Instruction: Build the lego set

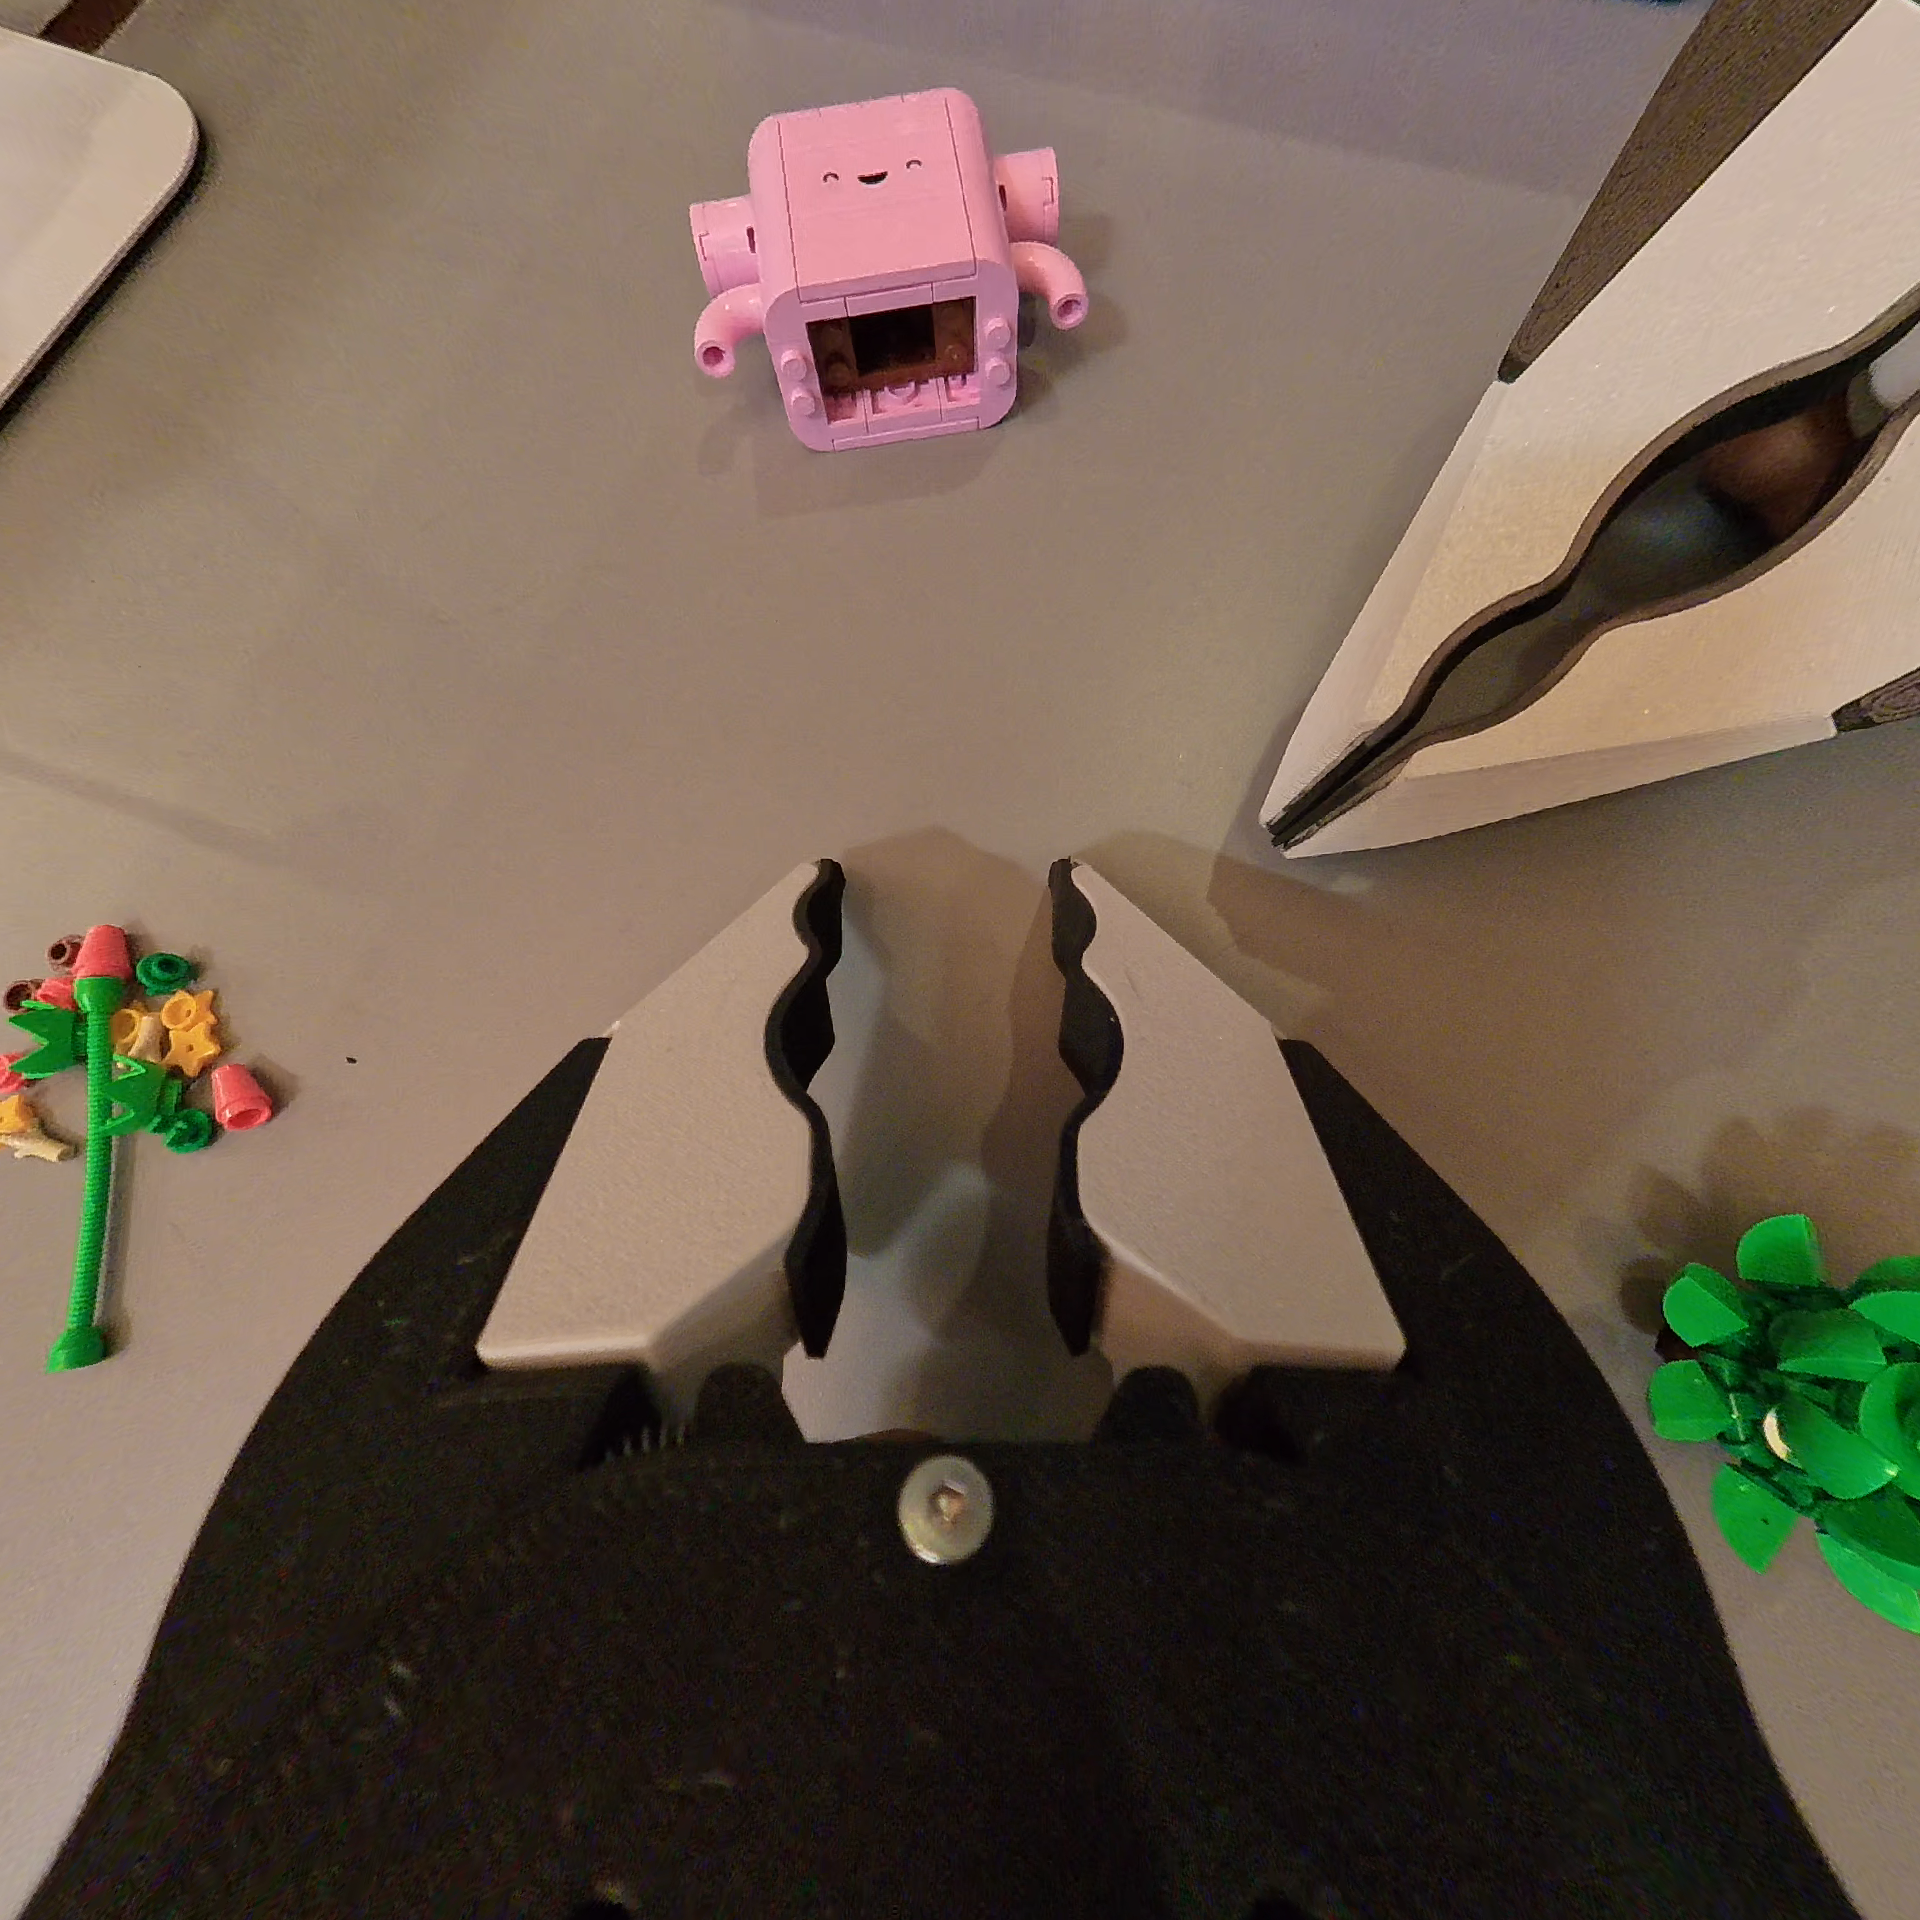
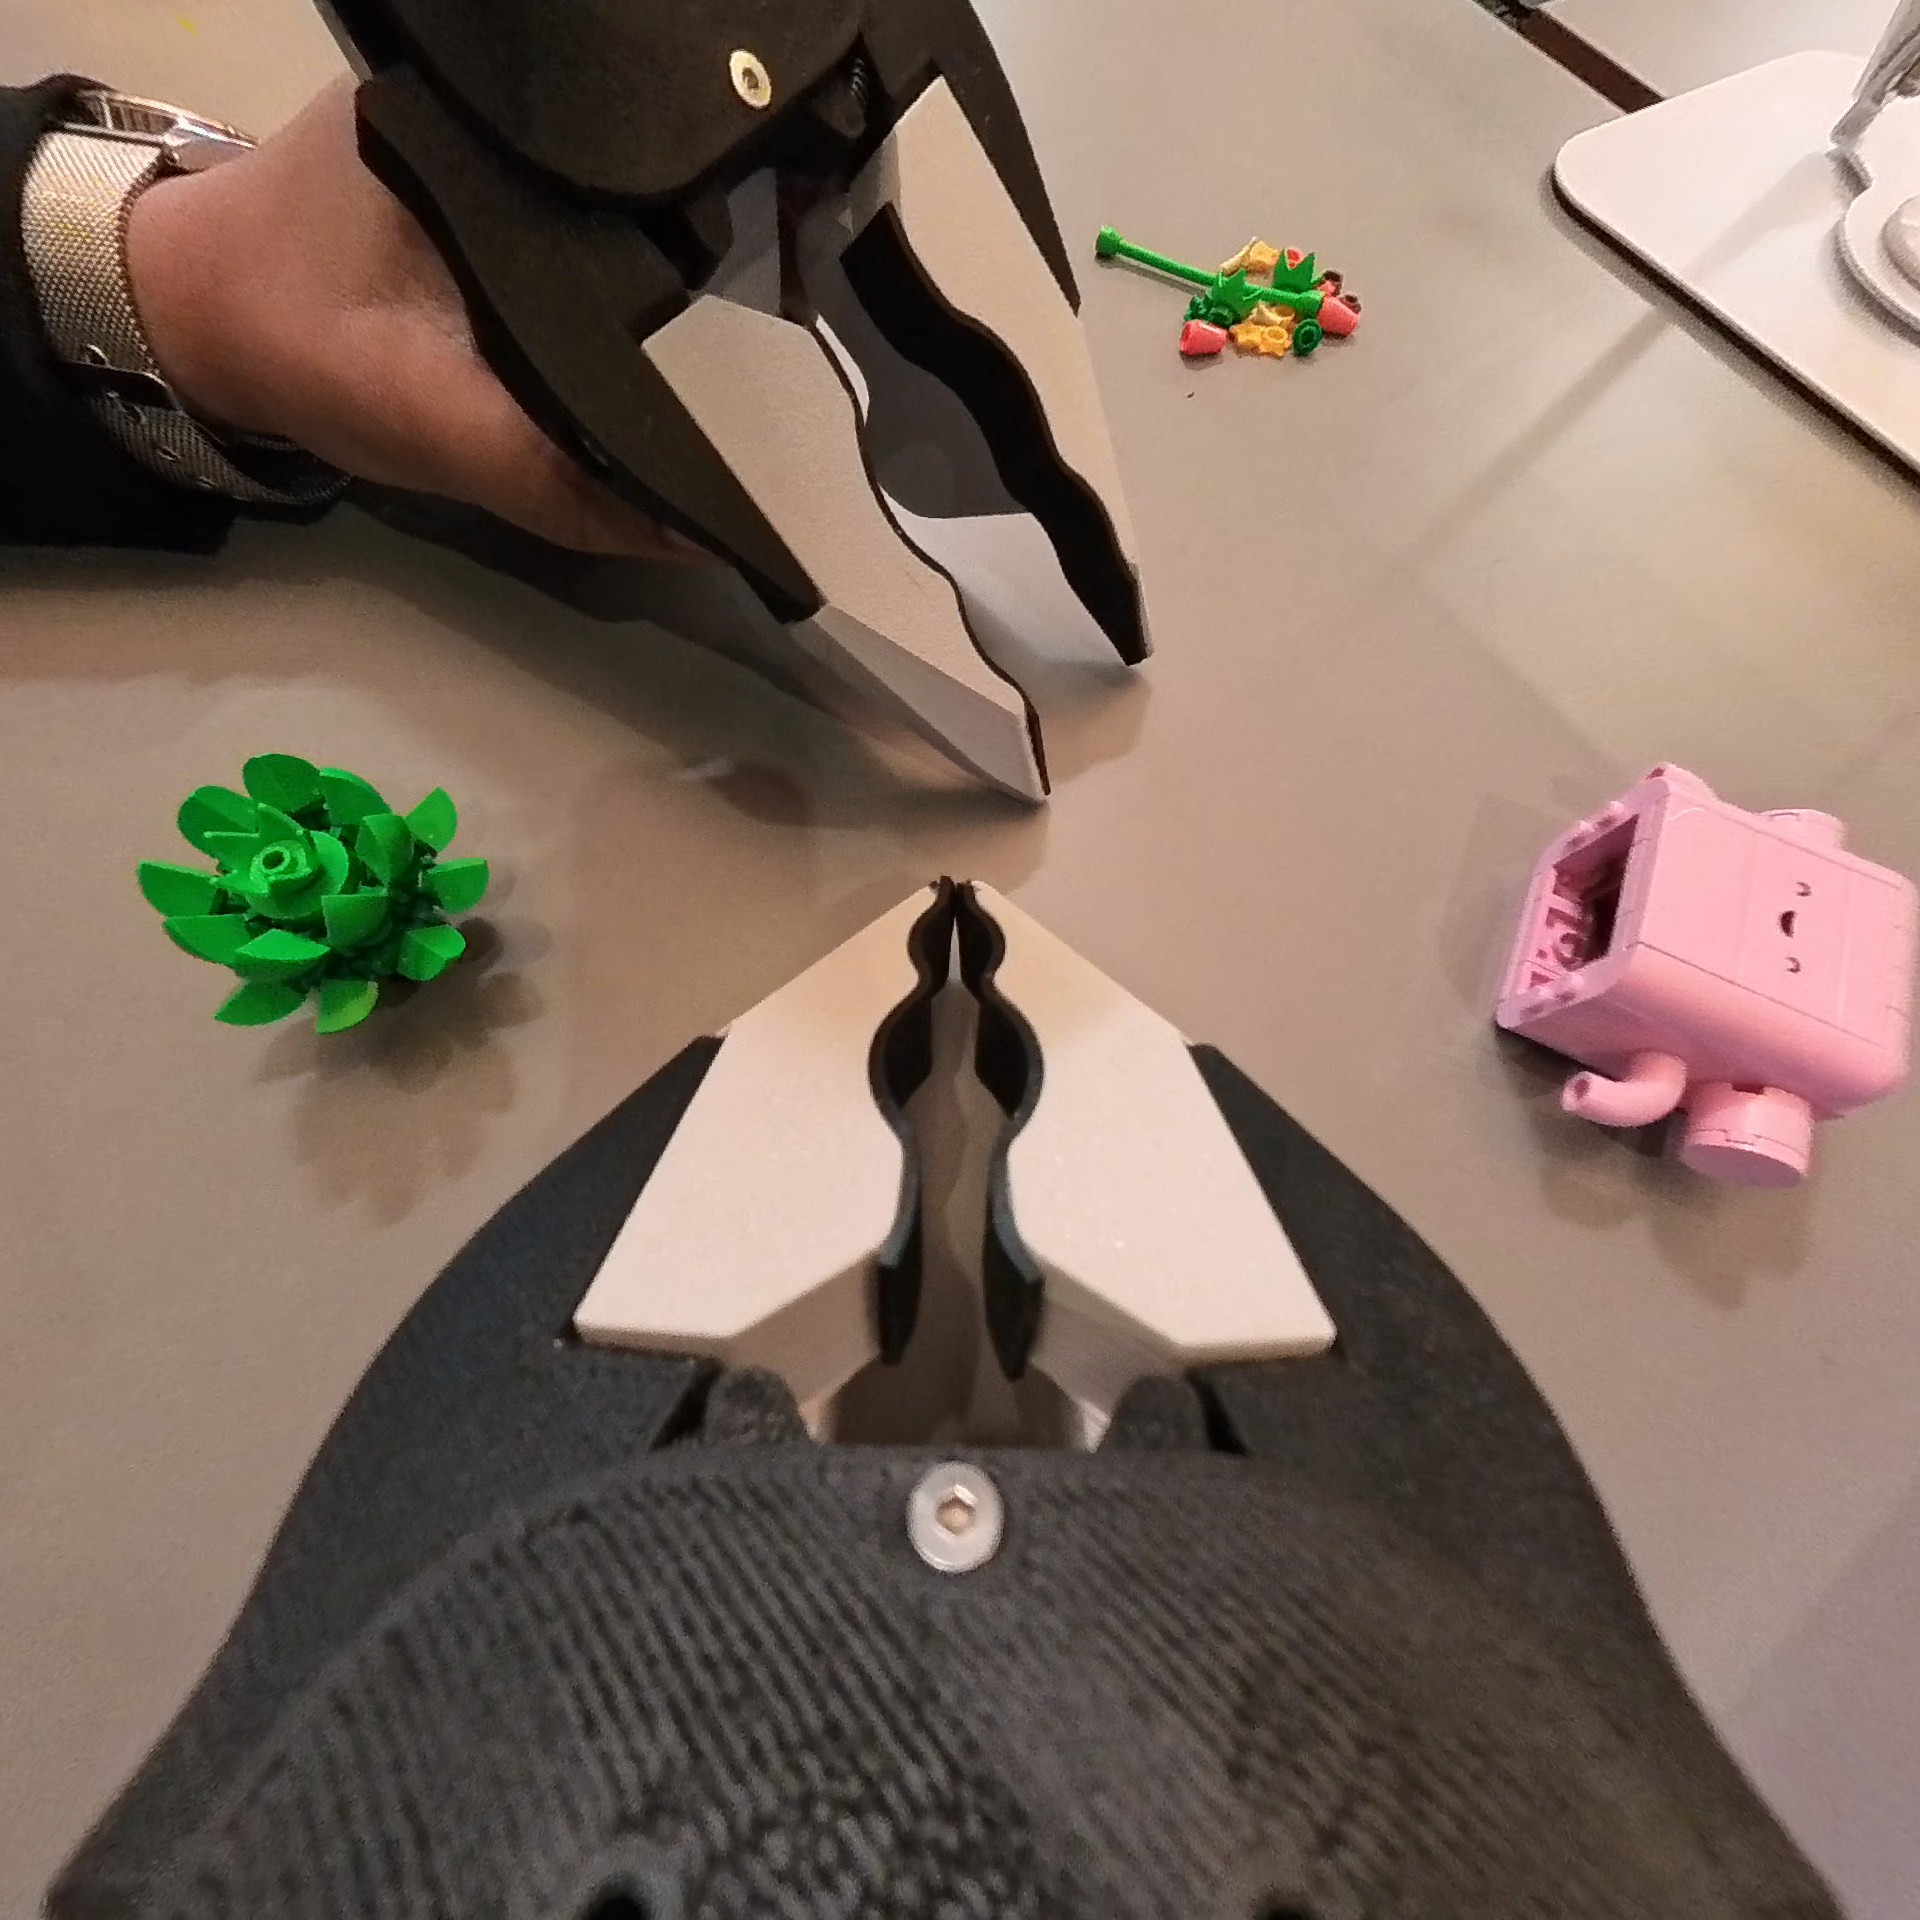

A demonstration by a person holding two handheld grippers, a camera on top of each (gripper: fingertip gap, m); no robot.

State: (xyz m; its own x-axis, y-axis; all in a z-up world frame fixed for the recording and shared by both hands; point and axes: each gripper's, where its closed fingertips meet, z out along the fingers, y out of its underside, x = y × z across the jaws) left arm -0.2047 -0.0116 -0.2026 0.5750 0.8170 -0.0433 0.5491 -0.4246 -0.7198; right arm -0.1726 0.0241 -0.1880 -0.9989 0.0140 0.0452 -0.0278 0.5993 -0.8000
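A pink lego pot figure (image 1: 878, 270) with a smiling face lies on its back on the grey table, its open top toward me; it also shows in the right wrist view (image 2: 1704, 966). A green leafy lego cluster (image 2: 312, 894) sits on the table; it also shows in the left wrist view (image 1: 1808, 1392). A green stem with a red bud (image 1: 94, 1132) lies among several small loose red, yellow and green pieces (image 1: 187, 1039); this pile also shows in the right wrist view (image 2: 1268, 301). My left gripper (image 1: 945, 873) is open and empty. My right gripper (image 2: 958, 885) is shut and empty, tips close to the left gripper (image 2: 1091, 717).
A white tray (image 1: 73, 208) sits at the far left; it also shows in the right wrist view (image 2: 1714, 229), with a clear object on it. A hand with a wristwatch (image 2: 312, 312) holds the left gripper. The right gripper (image 1: 1278, 821) reaches in from the right.
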